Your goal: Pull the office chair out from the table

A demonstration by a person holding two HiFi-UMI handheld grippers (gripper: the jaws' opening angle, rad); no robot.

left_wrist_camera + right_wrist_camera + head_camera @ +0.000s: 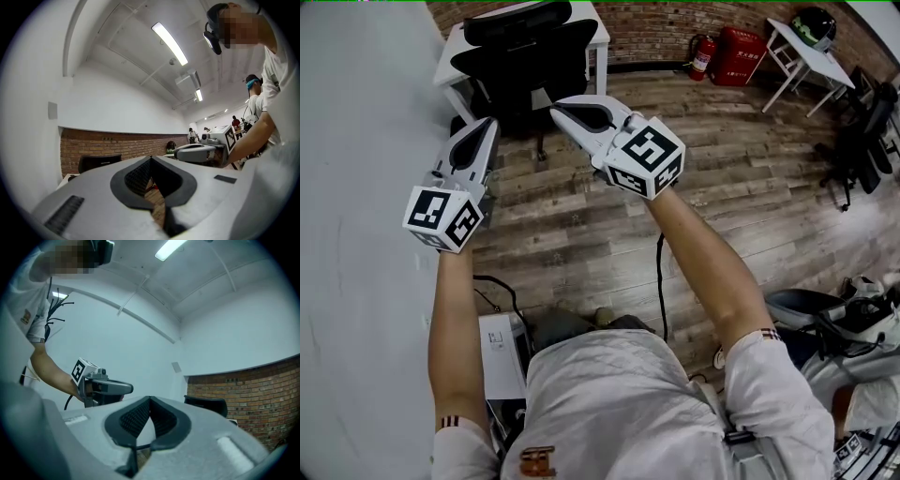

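Nearest the head camera, the person's white-shirted torso fills the bottom of the frame, with both bare forearms stretched forward over the wooden plank floor (581, 234). A black cable (659, 281) trails across the planks between the arms. The left gripper (491, 123) is held out beside the white wall (356, 187), with its marker cube toward the camera. The right gripper (556, 111) is just beside it and reaches slightly further forward. Both point roughly level toward the far end of the room. In each gripper view the two jaws meet at their tips, closed, and nothing is between them. Beyond the tips stands the black office chair (525, 56). Its backrest and headrest face the person, and it is pushed up against the white table (598, 28). Neither gripper touches it. Both gripper views show the chair's dark back ahead, in front of a low brick wall (93, 145). Further right along that wall are a red fire extinguisher (703, 54) and a red box (739, 54). Beyond them is a second white table (825, 64) with a dark helmet (814, 23) on it, and another black chair (862, 141) stands near the right edge.
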